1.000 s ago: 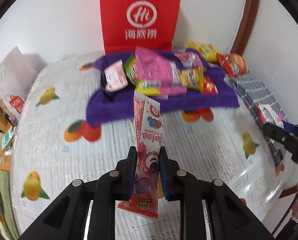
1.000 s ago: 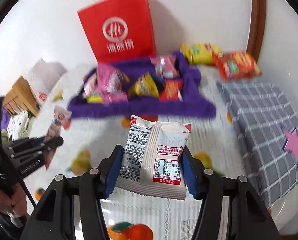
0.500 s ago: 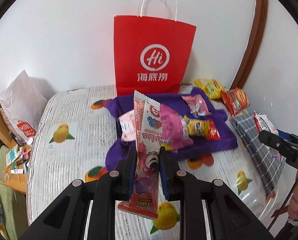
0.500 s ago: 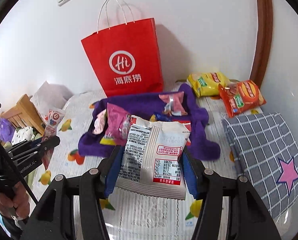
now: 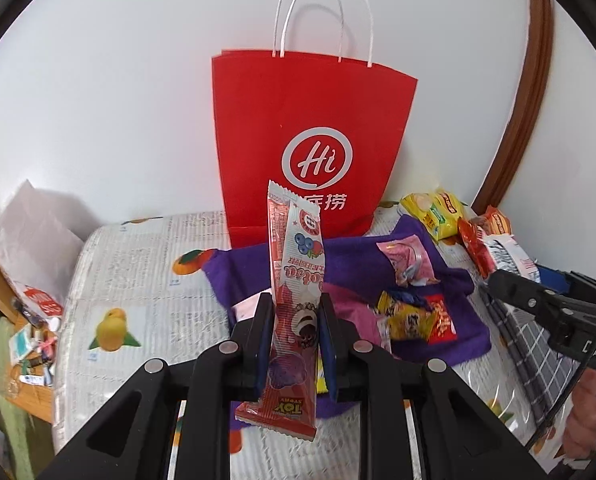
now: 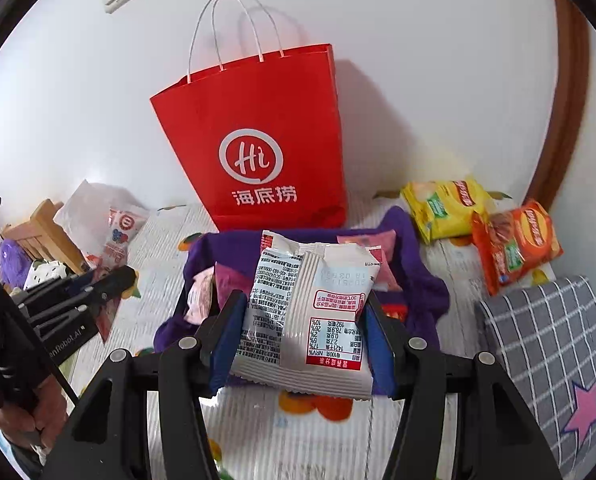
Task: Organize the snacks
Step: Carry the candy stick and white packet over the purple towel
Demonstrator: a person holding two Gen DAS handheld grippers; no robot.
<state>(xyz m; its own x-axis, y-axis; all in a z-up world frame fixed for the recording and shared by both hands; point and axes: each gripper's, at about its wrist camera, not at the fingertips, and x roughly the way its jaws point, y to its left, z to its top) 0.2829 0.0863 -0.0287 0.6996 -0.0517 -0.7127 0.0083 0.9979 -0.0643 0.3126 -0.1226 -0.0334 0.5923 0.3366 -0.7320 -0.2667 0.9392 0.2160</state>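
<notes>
Left wrist view: the left gripper (image 5: 294,336) is seen with its jaws clamped narrow on a long red stick pack (image 5: 294,312), which is held upright with its top edge in front of the red bag (image 5: 309,140). The bag is stood against the white wall at the back of the bed (image 5: 138,264), behind a purple cloth (image 5: 357,264) on which several small snack packets (image 5: 413,320) are scattered. A yellow chip bag (image 5: 433,212) and an orange chip bag (image 5: 493,224) are seen beyond the cloth at the right.

In the right wrist view, the right gripper (image 6: 301,328) is closed on a white snack pouch (image 6: 305,316), gripped by its two side edges with its printed back turned to the camera and held above the near edge of the cloth. A grey checked pillow (image 6: 545,332) with a pink star is laid at the right
</notes>
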